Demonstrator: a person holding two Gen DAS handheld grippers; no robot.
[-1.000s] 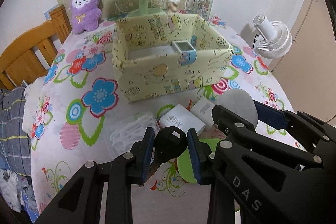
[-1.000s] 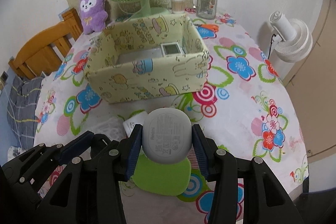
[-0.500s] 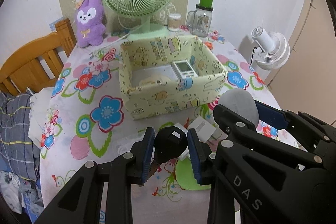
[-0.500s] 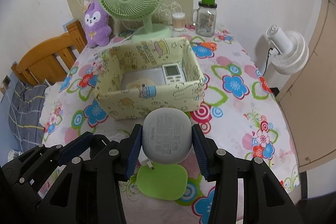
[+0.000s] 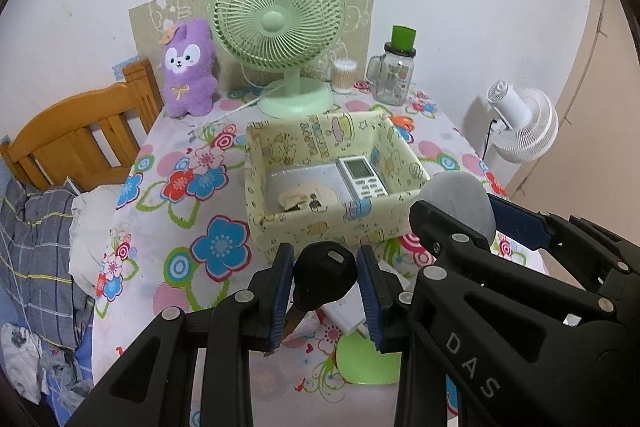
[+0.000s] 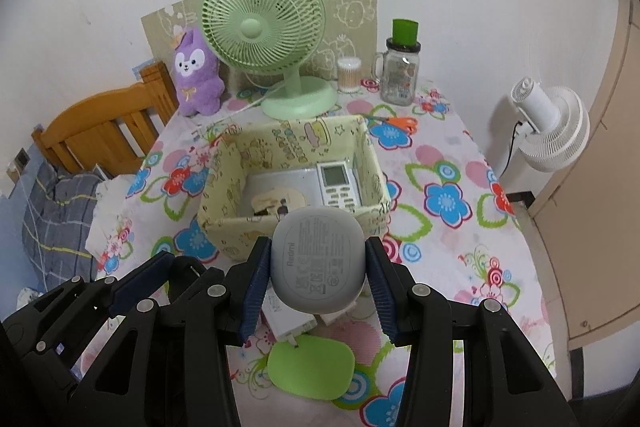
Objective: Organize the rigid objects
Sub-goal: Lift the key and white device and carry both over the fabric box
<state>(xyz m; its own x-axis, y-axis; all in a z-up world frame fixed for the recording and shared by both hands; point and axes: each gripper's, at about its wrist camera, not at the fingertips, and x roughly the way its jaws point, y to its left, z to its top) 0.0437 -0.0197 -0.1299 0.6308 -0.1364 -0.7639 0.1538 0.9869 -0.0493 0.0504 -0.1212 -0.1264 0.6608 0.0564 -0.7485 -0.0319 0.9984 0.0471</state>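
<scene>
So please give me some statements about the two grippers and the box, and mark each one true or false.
1. The left gripper holds a black key. True.
2. The right gripper is empty. False: it is shut on a grey case.
3. A remote lies inside the box. True.
4. The box has a lid on it. False: it is open at the top, and its contents show.
5. The green fan stands inside the box. False: it stands on the table behind the box.
6. A green pad lies on the table below the right gripper. True.
</scene>
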